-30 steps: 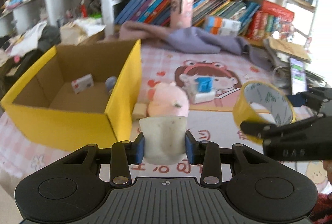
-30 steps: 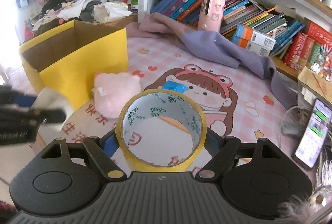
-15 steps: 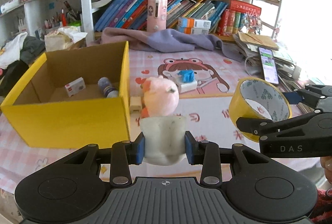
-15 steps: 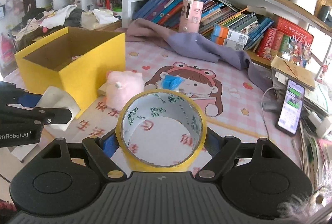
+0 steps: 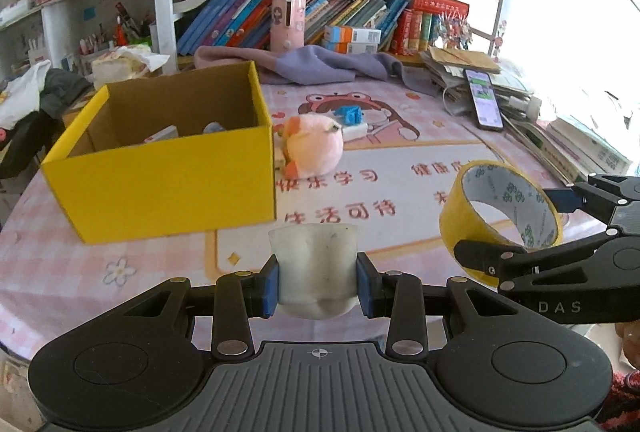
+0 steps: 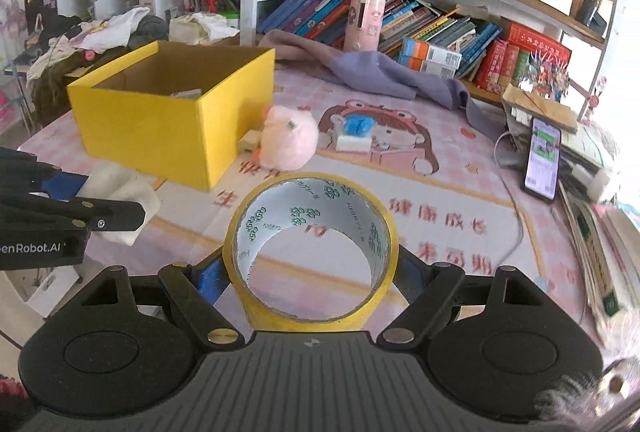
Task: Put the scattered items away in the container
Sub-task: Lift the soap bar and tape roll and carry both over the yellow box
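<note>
The left gripper (image 5: 318, 286) is clamped on a soft, off-white folded cloth (image 5: 316, 264), which sags and needs a mid-fold pinch. The right gripper (image 6: 310, 272) squeezes a light, stiff yellow tape roll (image 6: 312, 248) across its rim. Both hang above the worktop (image 5: 400, 200). The yellow box (image 5: 168, 188) sits at ten o'clock, the pink plush toy (image 5: 314, 148) beside it.

Purple cloth (image 5: 320, 66) lying before leaning books (image 5: 240, 20), pink cylinder (image 5: 288, 17) upright behind it, phone (image 6: 542, 158) on papers at table edge
</note>
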A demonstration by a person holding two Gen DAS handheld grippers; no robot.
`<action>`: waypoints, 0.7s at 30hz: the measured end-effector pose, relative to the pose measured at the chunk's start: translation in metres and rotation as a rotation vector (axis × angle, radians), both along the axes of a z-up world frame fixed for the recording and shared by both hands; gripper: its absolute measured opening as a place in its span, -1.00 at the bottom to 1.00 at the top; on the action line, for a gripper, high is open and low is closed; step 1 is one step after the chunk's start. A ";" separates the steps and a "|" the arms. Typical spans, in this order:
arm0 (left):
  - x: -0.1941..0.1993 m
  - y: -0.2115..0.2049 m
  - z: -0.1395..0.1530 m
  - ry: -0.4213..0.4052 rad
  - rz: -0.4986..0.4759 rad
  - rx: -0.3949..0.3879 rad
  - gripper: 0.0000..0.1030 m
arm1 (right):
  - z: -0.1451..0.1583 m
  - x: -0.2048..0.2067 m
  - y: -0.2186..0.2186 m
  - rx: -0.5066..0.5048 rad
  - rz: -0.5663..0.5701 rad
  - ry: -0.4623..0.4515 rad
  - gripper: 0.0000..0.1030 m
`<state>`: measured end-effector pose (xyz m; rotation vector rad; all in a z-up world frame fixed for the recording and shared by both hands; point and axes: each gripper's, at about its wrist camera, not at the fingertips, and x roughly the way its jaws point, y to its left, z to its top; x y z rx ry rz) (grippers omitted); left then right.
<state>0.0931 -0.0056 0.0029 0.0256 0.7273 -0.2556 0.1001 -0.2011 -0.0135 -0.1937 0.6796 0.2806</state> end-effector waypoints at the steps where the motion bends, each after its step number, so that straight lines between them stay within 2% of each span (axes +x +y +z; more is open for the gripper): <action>1: -0.004 0.003 0.000 0.002 -0.002 0.000 -0.31 | 0.000 -0.005 0.003 0.000 0.000 0.002 0.57; 10: -0.033 0.022 -0.005 0.022 -0.003 -0.012 -0.31 | -0.002 -0.041 0.027 -0.010 0.009 0.020 0.57; 21: -0.048 0.039 -0.008 0.045 0.018 -0.024 -0.31 | -0.004 -0.060 0.049 -0.022 0.046 0.043 0.57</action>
